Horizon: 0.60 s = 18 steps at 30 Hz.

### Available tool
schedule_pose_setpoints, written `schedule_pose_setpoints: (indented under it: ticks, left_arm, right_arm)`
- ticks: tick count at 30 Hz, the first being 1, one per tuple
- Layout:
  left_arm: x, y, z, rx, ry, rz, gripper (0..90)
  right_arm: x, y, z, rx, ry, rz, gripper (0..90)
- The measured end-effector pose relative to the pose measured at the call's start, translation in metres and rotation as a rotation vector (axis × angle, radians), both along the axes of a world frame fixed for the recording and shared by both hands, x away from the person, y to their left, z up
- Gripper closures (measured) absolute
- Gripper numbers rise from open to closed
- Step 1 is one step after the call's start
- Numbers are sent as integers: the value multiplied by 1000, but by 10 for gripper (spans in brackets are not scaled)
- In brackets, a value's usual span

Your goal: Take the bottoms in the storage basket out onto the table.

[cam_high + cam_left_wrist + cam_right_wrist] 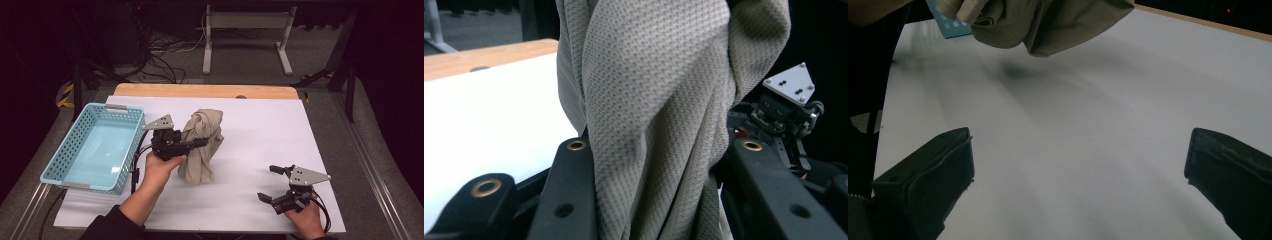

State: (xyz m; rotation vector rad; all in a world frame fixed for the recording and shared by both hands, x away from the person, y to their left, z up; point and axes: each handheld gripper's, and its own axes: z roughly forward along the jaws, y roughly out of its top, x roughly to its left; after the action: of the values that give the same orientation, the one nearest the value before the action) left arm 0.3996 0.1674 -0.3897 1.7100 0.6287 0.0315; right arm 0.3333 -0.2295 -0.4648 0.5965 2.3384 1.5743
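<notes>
While the left hand-held gripper (200, 142) clamps a bunched beige cloth (201, 146) near the counter's (260, 135) middle, its lower end trailing on the surface, the carrying step is underway; next it likely swings left over the blue basket (95, 147). The right hand-held gripper (270, 184) waits open near the front right corner

In my left gripper view the bunched beige mesh cloth (659, 110) runs off at twelve and six o'clock, covering my pads.

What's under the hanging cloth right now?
Bare white table with the cloth's shadow; its lower end seems just off the surface. The spot straight beneath is covered.
</notes>
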Motion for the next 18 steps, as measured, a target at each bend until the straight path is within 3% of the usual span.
schedule_pose_setpoints:
  ticks: [9,13,18]
  left_arm:
    - [0,-14,-12,38,21,-10,630]
    - [2,-23,-18,85,28,-6,630]
    - [4,-30,-24,105,36,-6,628]
  right_arm:
    - [0,0,0,0,-2,3,1]
    - [0,0,0,0,-1,5,1]
    - [0,0,0,-1,-1,5,1]
